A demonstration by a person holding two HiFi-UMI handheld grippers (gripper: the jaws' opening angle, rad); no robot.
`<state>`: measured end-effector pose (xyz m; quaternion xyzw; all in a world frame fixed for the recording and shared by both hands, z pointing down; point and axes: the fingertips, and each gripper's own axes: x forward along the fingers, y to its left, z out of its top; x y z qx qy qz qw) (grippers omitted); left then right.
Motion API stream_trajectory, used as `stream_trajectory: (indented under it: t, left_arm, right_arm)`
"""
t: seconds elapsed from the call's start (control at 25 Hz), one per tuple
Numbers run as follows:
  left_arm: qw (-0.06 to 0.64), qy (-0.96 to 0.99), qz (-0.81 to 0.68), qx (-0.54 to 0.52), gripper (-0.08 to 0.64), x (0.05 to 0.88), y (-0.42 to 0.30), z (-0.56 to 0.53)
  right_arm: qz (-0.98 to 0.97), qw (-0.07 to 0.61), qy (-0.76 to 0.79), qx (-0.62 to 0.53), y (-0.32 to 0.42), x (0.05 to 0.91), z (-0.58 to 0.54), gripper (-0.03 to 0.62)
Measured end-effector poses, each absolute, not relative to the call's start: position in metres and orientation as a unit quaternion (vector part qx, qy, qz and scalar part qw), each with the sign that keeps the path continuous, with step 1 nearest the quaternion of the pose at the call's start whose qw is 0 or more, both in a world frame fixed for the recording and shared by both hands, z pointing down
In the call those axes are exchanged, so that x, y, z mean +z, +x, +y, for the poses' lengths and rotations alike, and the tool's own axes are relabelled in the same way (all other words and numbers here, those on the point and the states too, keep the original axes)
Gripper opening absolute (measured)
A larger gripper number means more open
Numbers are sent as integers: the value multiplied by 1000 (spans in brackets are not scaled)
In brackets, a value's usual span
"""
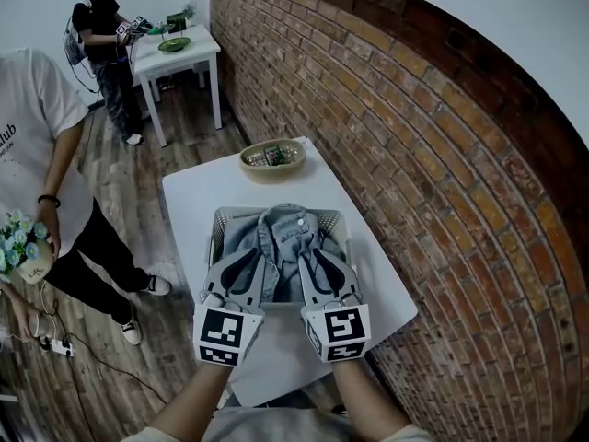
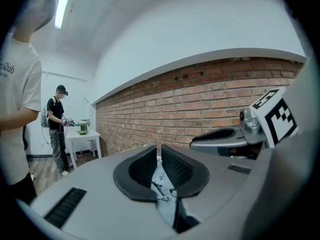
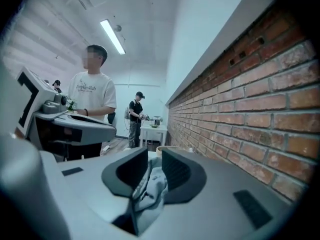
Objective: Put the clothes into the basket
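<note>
1. The brick wall [image 1: 414, 136] runs along the 3 o'clock side of the head view.
2. The white table [image 1: 193, 196] stands against that wall, its long axis from 6 to 12 o'clock.
3. A person in a white shirt [image 1: 32, 127] stands at 9 o'clock of the table, well apart from it.
4. The basket [image 1: 217, 224] sits on the table's 6 o'clock half, with bare tabletop on every side.
5. The denim garment [image 1: 281, 233] is bunched inside the basket. It reaches up past the rim, its collar toward 12 o'clock.
6. The left hand-held gripper [image 1: 250, 263] is over the basket's 7 o'clock part and points toward 1 o'clock. In the left gripper view its 2 jaws are pressed together on a thin fold of the denim garment, and the cloth hangs down at 6 o'clock of the pads.
7. The right hand-held gripper [image 1: 317, 267] is just beside it at 5 o'clock of the garment. In the right gripper view its jaws pinch a thicker bunch of the same cloth, which bulges out between the pads.
8. A woven bowl [image 1: 272, 157] rests at the table's 12 o'clock end, apart from the basket.
</note>
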<state>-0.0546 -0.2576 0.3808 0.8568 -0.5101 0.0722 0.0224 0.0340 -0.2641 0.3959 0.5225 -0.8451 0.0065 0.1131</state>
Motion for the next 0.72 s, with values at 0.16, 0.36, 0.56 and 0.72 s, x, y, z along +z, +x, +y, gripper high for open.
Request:
stream_trajectory:
  t: [0.16, 0.36, 0.56, 0.72]
  left_arm:
    - [14, 863, -502, 50, 17, 361, -48, -236]
    - [10, 868, -496, 33, 9, 339, -42, -205]
    - [14, 869, -494, 25, 9, 323, -40, -175]
    - [9, 870, -493, 28, 9, 317, -40, -157]
  right_arm:
    - [-844, 86, 530, -6, 36, 371, -245, 56]
    - [-845, 63, 531, -20, 35, 342, -217, 40]
    - [-850, 54, 523, -38, 29, 320, -186, 31]
    - [-852, 51, 520, -36, 27, 314, -165, 28]
